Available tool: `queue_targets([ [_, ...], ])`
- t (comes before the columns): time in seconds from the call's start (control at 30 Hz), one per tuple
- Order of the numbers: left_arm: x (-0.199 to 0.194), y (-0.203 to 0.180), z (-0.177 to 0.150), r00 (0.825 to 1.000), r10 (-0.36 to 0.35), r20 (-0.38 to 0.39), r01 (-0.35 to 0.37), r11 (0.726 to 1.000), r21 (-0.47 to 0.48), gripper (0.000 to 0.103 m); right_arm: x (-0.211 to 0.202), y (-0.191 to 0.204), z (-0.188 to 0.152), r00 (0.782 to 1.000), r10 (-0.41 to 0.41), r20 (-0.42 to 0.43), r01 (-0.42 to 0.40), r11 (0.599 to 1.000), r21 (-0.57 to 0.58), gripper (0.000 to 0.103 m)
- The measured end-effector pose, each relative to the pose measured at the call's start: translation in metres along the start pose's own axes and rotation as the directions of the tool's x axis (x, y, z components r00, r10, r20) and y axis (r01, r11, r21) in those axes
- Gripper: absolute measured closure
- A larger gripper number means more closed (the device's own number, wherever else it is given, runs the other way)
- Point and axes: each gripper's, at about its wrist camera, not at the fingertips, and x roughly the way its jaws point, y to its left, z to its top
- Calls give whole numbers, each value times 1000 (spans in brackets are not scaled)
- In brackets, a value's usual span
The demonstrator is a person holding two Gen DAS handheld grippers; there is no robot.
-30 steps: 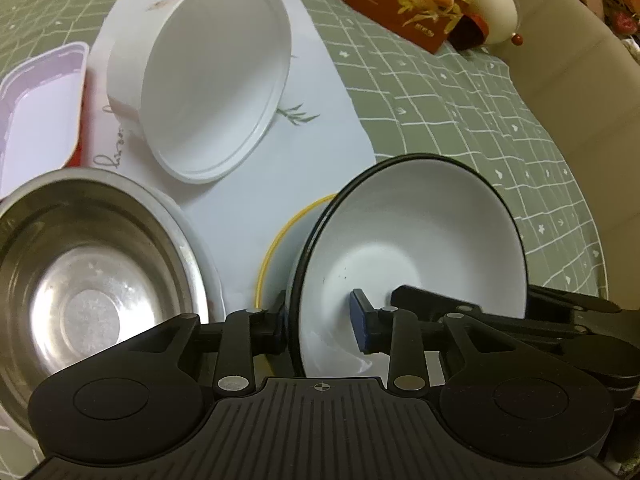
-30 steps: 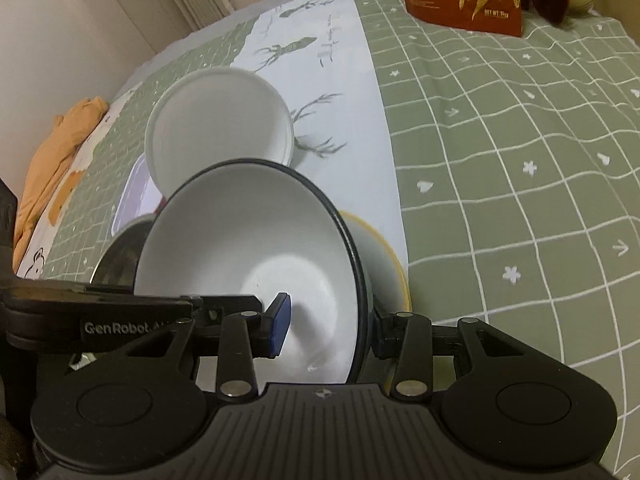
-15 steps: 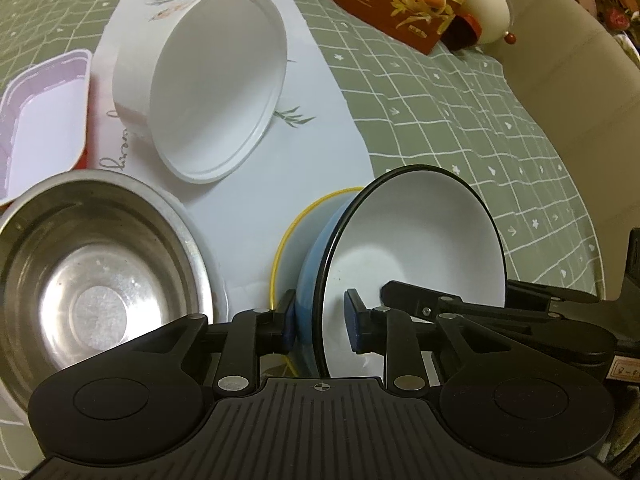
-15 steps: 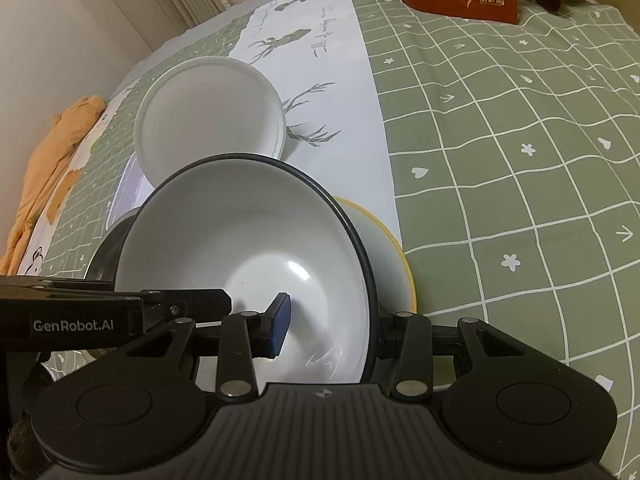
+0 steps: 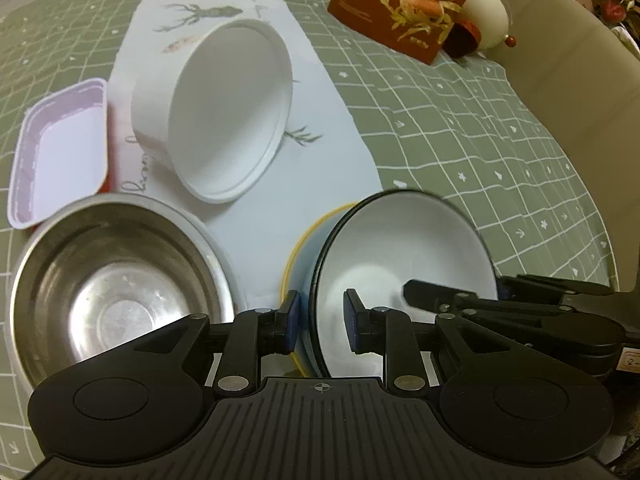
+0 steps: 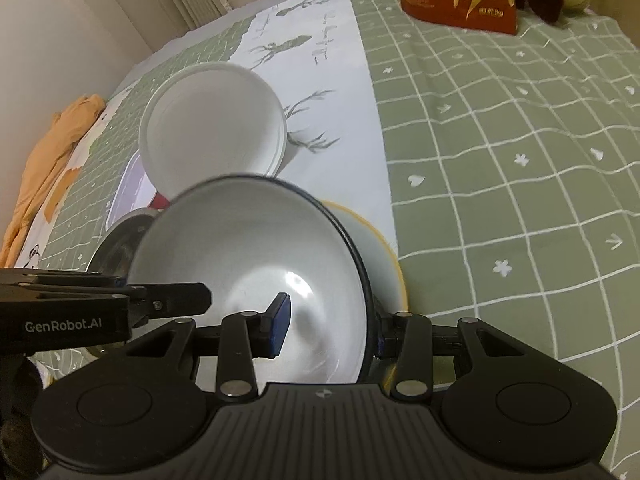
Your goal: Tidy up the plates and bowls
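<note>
Your left gripper (image 5: 319, 322) stands a little open, its blue pads (image 5: 290, 322) on either side of the near rim of the blue bowl (image 5: 404, 252), one outside the wall and one inside; a narrow gap shows at each pad, so it straddles the rim without clamping it. Your right gripper (image 6: 328, 328) straddles the same bowl (image 6: 256, 256) from the other side: its left pad (image 6: 279, 324) sits inside the white interior, clear of the wall, and its right finger is pressed close against the outside by the dark rim. You cannot tell from these views whether that finger actually touches.

The bowl is tilted, its mouth facing the right gripper, and it sits in a yellow-rimmed dish (image 5: 298, 256) on the white runner (image 5: 256, 216). Just left of it lies a steel bowl (image 5: 116, 280), upright. Beyond that, a white tub (image 5: 224, 112) lies tipped on its side, mouth toward you, and a pink tray (image 5: 60, 148) rests beside it at the runner's left edge. Far off on the green checked cloth (image 5: 480, 140) stand a red box (image 5: 408, 4) and a cream pot (image 5: 486, 12). An orange cloth (image 6: 48, 152) lies at the table's far left in the right view.
</note>
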Motion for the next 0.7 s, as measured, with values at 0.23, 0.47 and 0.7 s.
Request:
queue_targets([
  [0.23,-8,7,3,1000,8,28,-7,1000,-22,78,-9,1,2,999,-9,38,10,1000,-12,62],
  [0.47,-15,9,3,999,-2,49,4,999,-35,81,-17,-2,4,998,-6,70,6,1000,-7,62],
  [0.7,-15,14,2,998,28,57,-26,999,-37,81,-27,-2,7,988,-56,144,61,998,-27,62],
])
